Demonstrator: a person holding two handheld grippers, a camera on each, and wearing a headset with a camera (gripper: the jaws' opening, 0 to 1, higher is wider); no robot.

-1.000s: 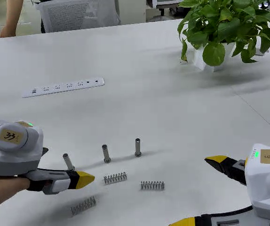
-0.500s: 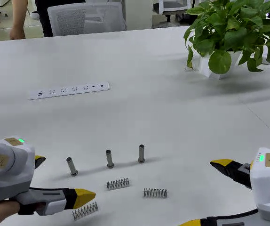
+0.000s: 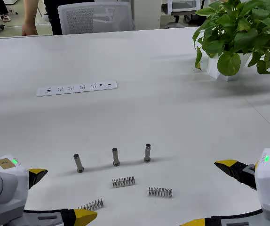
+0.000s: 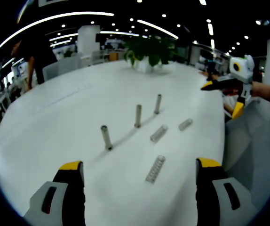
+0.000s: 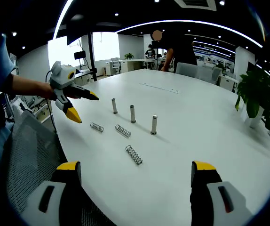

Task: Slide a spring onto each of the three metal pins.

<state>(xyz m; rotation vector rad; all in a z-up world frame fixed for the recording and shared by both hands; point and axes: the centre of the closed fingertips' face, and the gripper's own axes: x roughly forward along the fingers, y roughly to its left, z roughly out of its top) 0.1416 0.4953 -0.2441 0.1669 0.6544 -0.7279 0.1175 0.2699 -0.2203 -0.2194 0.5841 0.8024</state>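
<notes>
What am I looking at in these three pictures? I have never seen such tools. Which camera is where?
A person holds two hand tools, each with two yellow-tipped jaws. The head view looks down from a headset; each round view comes from a camera on one gripper. The left gripper and right gripper are open and hold nothing. On the white table stand three metal pins, with three springs lying near them. Farther off are a power strip and a plant.

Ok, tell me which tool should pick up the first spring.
Left, probably. The left tool is open with the nearest spring lying just ahead between its jaws; the right tool sits farther from any spring.
</notes>
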